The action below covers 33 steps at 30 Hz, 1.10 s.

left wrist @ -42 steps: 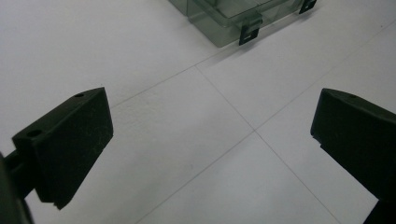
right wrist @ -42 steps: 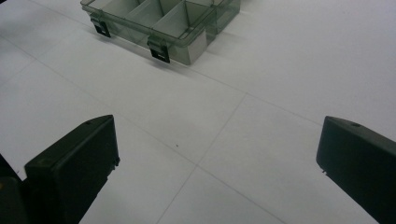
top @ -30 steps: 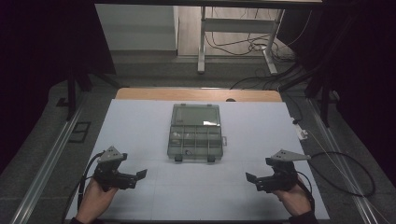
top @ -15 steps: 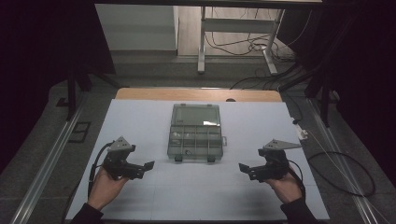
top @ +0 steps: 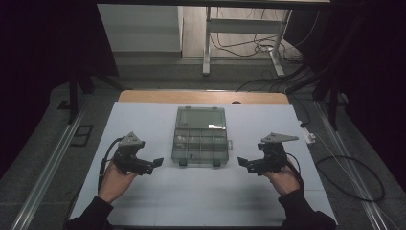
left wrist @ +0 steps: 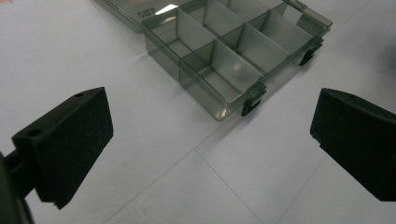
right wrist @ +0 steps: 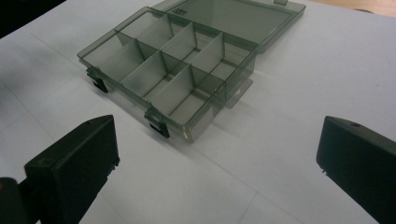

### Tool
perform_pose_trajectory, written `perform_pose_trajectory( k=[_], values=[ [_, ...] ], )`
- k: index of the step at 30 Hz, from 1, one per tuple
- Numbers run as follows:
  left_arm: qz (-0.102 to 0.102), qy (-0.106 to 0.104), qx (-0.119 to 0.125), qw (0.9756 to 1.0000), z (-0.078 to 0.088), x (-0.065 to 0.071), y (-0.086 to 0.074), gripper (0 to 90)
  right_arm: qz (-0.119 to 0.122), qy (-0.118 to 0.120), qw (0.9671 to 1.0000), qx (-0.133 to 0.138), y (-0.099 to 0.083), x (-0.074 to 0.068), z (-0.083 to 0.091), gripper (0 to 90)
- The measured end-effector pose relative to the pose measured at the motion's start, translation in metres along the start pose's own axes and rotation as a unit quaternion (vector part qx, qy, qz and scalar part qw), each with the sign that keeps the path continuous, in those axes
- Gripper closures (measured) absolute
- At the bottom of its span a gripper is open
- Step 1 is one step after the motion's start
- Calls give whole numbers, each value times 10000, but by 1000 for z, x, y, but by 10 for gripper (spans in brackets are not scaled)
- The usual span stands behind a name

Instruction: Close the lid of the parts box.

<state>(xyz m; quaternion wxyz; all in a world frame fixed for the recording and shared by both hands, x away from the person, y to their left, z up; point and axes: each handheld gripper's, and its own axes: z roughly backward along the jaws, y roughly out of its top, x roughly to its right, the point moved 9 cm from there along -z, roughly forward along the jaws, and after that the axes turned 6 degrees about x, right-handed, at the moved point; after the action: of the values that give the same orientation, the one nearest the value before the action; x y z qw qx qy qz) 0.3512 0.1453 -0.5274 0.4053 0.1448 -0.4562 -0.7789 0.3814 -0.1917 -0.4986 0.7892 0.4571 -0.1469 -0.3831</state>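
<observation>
A clear grey box (top: 200,136) is seen lying open at the middle of the white counter (top: 143,196), nearer the far edge than the near one, with its lid folded flat toward the far edge and its divided tray toward the person. 2 black latches (left wrist: 252,100) are carried on the tray's near wall. The compartments appear empty in both gripper views. The left tool (top: 154,164) is held just above the counter to the left of the box, near its near-left corner, jaws spread wide and nothing held between them. The right tool (top: 244,164) is held likewise to the right of the box, near its near-right corner, jaws wide apart and empty. Neither tool is touching the box.
</observation>
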Motion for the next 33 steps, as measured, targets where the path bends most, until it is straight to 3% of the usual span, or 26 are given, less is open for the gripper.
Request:
perform_pose_trajectory(
  k=[11, 19, 33],
  values=[
    [-107, -17, 33, 9999, -13, -8, 12, 0, 9, -91, 9999, 106, 16, 7, -18, 0],
    [-160, -69, 214, 9996, -22, -14, 20, 0, -44, -68, 9999, 143, 29, 11, -35, 1],
    [-170, -108, 210, 9996, -41, -19, 30, 0, -117, -130, 9997, -153, 44, 21, -70, 0]
  ],
)
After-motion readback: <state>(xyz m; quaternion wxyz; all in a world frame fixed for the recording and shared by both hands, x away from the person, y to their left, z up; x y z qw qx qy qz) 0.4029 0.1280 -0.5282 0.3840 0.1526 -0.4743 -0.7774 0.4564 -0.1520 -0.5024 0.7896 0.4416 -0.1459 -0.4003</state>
